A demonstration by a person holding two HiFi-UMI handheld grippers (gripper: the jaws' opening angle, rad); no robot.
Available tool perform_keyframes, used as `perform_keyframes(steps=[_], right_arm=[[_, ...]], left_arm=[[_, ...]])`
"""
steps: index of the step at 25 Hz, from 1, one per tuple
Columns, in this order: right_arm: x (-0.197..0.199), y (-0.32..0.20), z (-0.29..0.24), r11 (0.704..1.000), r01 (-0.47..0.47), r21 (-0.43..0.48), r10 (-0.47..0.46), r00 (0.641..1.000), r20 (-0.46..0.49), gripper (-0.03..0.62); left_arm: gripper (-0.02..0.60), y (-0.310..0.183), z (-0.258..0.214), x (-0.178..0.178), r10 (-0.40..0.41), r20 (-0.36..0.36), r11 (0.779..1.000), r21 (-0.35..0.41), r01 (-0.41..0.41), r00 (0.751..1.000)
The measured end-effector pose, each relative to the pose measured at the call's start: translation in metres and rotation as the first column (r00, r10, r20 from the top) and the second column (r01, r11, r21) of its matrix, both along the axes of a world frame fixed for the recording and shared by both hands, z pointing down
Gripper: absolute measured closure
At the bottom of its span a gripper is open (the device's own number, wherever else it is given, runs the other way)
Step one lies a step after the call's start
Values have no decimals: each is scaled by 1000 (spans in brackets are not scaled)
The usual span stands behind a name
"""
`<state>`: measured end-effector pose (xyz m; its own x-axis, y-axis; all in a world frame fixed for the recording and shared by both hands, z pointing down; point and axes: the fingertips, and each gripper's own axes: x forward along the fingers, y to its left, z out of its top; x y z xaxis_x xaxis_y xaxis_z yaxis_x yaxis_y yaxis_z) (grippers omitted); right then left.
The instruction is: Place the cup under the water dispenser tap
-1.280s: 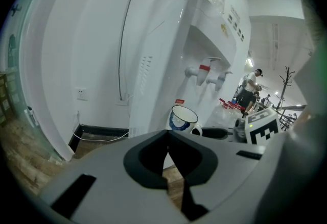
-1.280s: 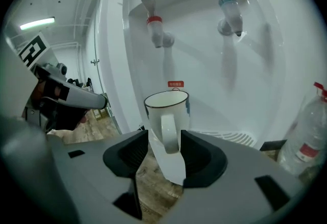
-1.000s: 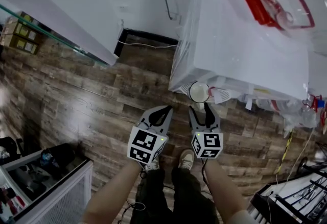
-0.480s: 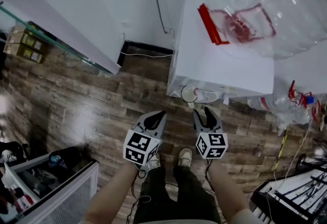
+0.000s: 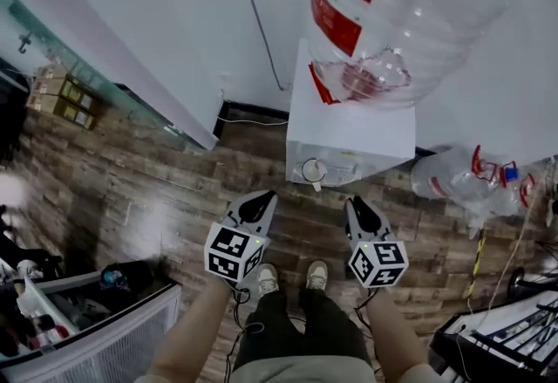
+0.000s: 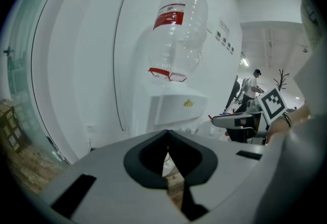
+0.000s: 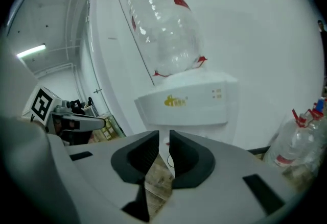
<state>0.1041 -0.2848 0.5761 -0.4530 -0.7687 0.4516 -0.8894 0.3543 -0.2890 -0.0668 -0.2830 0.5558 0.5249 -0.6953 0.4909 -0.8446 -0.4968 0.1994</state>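
A small white cup (image 5: 312, 170) stands in the tap recess at the front of the white water dispenser (image 5: 349, 133), which carries a big clear bottle (image 5: 392, 15) with a red label. Both grippers hang in front of the dispenser, apart from the cup and over the wooden floor. My left gripper (image 5: 259, 200) is shut and empty; in the left gripper view its tips (image 6: 166, 136) meet. My right gripper (image 5: 360, 207) is closing, with a narrow gap (image 7: 163, 139) between its jaws and nothing in it. The dispenser (image 7: 184, 103) fills the right gripper view.
Spare water bottles (image 5: 462, 181) lie right of the dispenser. Cardboard boxes (image 5: 65, 98) sit by the left wall, behind a glass panel. A white mesh basket (image 5: 96, 338) is at the lower left, a black rack (image 5: 506, 338) at the lower right. A cable (image 5: 253, 15) runs down the wall.
The right gripper has drawn back from the cup, which stays at the dispenser, and its jaws have narrowed. Both grippers have risen, and the head view has tilted up to show the bottle.
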Motion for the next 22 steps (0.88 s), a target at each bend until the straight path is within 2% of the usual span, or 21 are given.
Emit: perform_keyframes(steps=[7, 10, 13, 18, 22], right_arm=[[8, 26, -114, 991, 73, 112, -68, 996, -50, 534], [12, 38, -166, 977, 104, 185, -92, 993, -71, 541], [21, 53, -217, 959, 88, 271, -69, 995, -77, 564], [29, 80, -283, 932, 85, 352, -77, 996, -36, 574], [30, 106, -319, 914, 132, 384, -100, 990, -101, 576]], left_arm=[[575, 26, -99, 15, -1, -3, 996, 87, 1, 1000], [575, 39, -142, 20, -2, -8, 991, 135, 3, 1000], [575, 55, -185, 22, -5, -13, 983, 181, 7, 1000], [575, 79, -251, 21, -5, -33, 962, 274, 14, 999], [575, 101, -298, 19, -10, -32, 935, 355, 21, 999]])
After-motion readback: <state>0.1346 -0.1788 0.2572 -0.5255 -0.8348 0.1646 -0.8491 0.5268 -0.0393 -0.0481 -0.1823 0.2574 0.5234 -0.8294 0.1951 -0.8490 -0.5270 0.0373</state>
